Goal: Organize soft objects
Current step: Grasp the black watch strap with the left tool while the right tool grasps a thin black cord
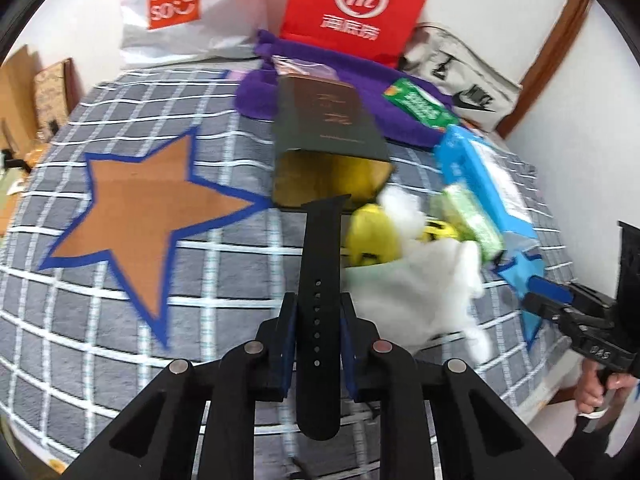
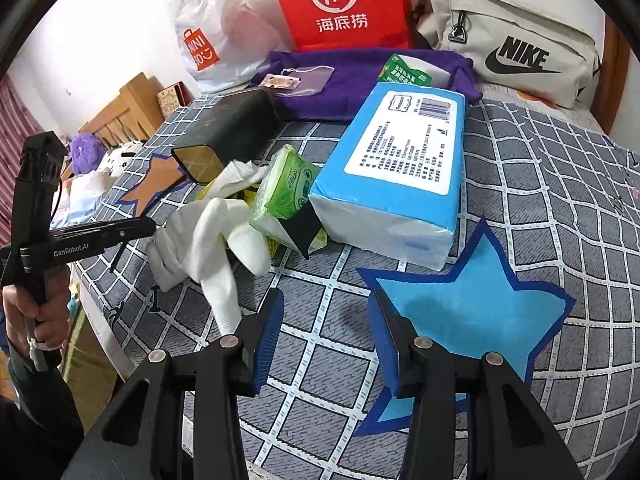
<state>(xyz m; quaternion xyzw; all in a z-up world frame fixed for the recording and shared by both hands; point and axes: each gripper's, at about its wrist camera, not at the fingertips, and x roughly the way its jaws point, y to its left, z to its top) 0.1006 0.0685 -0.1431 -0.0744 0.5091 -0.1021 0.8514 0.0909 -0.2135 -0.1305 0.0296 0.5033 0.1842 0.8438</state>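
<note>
The left gripper (image 1: 318, 320) clamps a black strap (image 1: 320, 264) above the brown star (image 1: 136, 216), probably its sorting spot. The right gripper (image 2: 326, 336) waits empty, jaws apart, over the blue star (image 2: 472, 304).

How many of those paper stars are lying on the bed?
2. A brown star lies on the left part of the checked bedcover, and a light blue star lies on the right, just in front of the big blue tissue pack. Clutter could hide others.
</note>
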